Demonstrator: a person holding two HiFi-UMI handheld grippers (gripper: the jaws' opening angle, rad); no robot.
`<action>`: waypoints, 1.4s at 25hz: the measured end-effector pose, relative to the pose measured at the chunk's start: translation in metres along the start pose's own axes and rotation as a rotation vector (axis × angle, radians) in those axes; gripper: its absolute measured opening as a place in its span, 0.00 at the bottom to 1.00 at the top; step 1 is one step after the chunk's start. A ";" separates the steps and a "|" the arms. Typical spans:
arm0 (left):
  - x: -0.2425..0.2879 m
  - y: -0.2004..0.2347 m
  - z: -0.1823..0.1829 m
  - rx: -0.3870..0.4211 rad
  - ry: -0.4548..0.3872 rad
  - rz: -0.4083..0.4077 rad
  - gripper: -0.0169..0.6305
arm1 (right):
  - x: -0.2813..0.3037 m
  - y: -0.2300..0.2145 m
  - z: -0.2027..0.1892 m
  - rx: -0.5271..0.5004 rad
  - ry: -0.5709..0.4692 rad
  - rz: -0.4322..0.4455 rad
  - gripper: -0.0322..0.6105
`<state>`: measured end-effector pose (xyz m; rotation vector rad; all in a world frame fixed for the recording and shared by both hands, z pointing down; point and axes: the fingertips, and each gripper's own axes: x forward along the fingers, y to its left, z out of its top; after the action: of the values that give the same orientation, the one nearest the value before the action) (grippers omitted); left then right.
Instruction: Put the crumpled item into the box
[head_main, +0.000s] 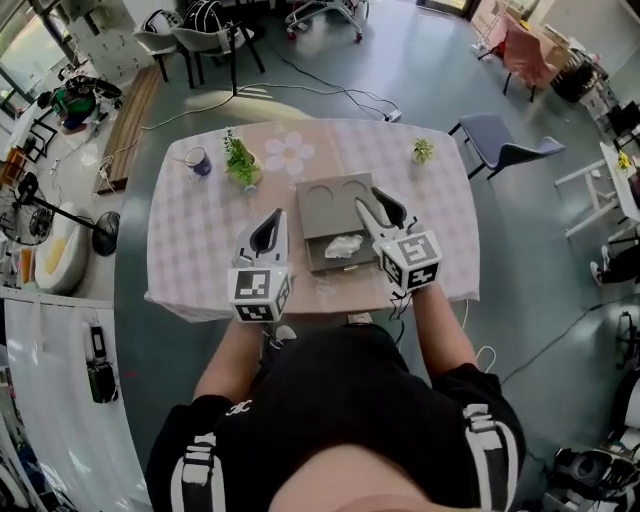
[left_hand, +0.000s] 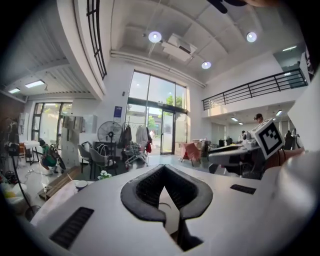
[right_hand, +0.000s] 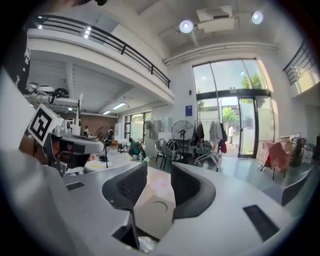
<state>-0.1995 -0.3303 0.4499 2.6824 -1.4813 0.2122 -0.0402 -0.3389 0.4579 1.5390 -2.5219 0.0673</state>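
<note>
A white crumpled item lies inside the lower tray of a grey box, whose open lid lies flat behind it on the pink checked table. My right gripper hovers over the box's right side, just beyond the crumpled item; it is open and holds nothing. In the right gripper view its jaws stand apart over the grey lid, and a bit of the white crumpled item shows at the bottom. My left gripper is shut and empty, left of the box; its tips meet.
A small potted plant and a dark mug stand at the table's far left. A flower mat lies at the far middle, and another small plant at the far right. A grey chair stands beyond the table's right end.
</note>
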 end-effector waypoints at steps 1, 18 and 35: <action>0.002 -0.004 0.002 0.003 -0.002 -0.012 0.03 | -0.008 -0.007 0.013 -0.001 -0.045 -0.049 0.28; 0.021 -0.042 0.043 0.022 -0.078 -0.096 0.03 | -0.080 -0.042 0.057 0.024 -0.269 -0.356 0.05; 0.021 -0.044 0.057 0.026 -0.106 -0.082 0.03 | -0.081 -0.054 0.049 0.036 -0.254 -0.406 0.05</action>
<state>-0.1466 -0.3316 0.3972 2.8085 -1.4006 0.0866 0.0368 -0.2993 0.3917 2.1618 -2.3325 -0.1491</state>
